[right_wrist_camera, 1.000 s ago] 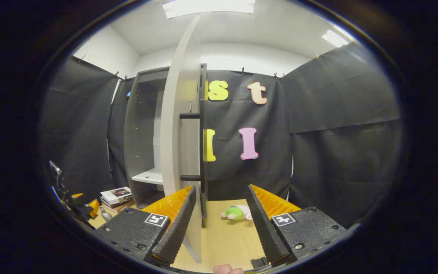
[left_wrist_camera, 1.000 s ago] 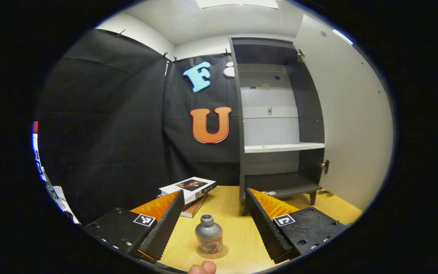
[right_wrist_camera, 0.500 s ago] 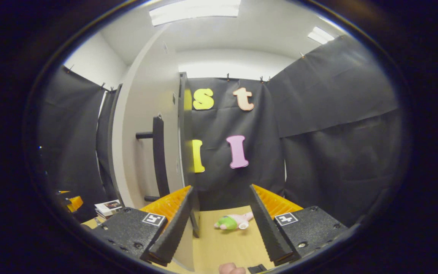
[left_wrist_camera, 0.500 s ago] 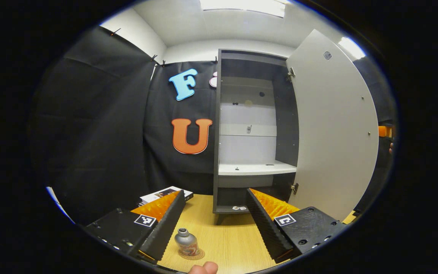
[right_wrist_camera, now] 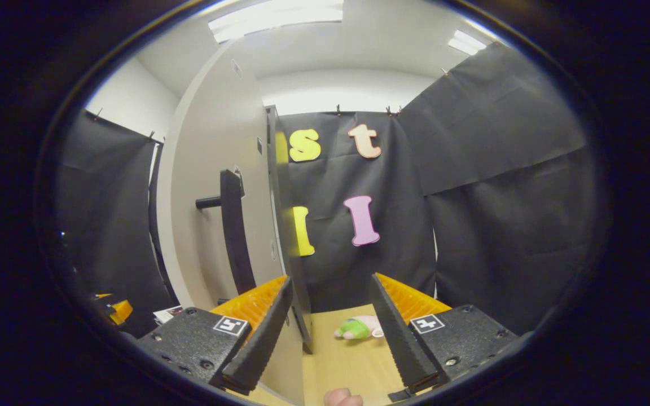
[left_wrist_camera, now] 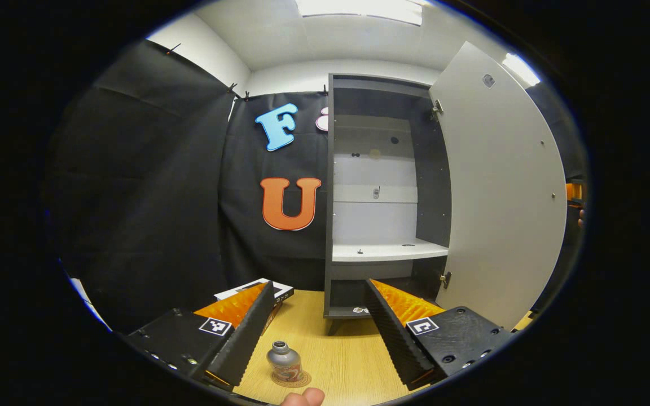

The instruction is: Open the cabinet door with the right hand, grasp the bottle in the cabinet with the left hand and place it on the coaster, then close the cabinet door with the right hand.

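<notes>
Bottle [left_wrist_camera: 283,363] parked on coaster [left_wrist_camera: 291,379], lower centre; left gripper [left_wrist_camera: 319,330] gaping, empty. Right gripper [right_wrist_camera: 329,332] wide, empty, beside door [right_wrist_camera: 212,197] edge for closing push.

books [left_wrist_camera: 271,293] half behind left finger | plush toy [right_wrist_camera: 359,328] partly behind right finger; small shelf specks unidentifiable

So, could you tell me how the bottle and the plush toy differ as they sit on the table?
The bottle stands upright on the coaster; the plush toy lies on its side on bare wood. The bottle is grey and looks hard; the plush toy is green and pink and looks soft. Neither is held by a gripper.
</notes>
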Available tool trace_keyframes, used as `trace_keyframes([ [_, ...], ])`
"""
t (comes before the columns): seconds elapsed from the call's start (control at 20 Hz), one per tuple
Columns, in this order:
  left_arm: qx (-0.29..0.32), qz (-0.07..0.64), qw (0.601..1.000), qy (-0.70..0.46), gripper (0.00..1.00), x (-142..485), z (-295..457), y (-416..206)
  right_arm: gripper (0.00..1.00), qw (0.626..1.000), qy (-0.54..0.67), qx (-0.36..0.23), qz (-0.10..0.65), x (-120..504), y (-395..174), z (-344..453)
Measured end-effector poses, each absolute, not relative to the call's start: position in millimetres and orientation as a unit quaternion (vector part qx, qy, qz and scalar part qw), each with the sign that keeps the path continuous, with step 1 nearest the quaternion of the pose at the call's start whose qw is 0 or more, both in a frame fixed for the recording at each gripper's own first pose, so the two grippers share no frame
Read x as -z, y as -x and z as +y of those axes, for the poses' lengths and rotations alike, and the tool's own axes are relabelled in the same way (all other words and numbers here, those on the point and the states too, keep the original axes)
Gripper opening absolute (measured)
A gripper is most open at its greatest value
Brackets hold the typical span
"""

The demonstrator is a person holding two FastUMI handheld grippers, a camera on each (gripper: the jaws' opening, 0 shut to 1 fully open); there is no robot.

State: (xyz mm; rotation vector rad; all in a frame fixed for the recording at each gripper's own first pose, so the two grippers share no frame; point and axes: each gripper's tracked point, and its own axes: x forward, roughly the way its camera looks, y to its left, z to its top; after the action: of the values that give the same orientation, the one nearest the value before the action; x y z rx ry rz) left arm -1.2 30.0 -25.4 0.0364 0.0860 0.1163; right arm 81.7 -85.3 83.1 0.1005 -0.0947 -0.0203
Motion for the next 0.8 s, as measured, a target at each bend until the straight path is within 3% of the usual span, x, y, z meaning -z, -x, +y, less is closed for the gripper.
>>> trace_keyframes([
  [0.4, -0.037, 0.038, 0.998, -0.02, 0.96, 27, 25, -1, 0.9, 0.998, -0.014, -0.054, -0.03, -77, -81, -5],
  [0.45, -0.038, 0.04, 0.998, -0.021, 0.96, 28, 28, -1, 0.86, 0.997, -0.018, -0.066, -0.028, -76, -83, 9],
  [0.55, -0.04, 0.041, 0.998, -0.015, 0.96, 30, 30, 0, 0.9, 0.995, -0.023, -0.09, -0.023, -73, -87, 36],
  [0.8, -0.045, 0.053, 0.998, -0.01, 0.96, 42, 41, 4, 0.9, 0.99, -0.021, -0.14, -0.018, -70, -102, 96],
])
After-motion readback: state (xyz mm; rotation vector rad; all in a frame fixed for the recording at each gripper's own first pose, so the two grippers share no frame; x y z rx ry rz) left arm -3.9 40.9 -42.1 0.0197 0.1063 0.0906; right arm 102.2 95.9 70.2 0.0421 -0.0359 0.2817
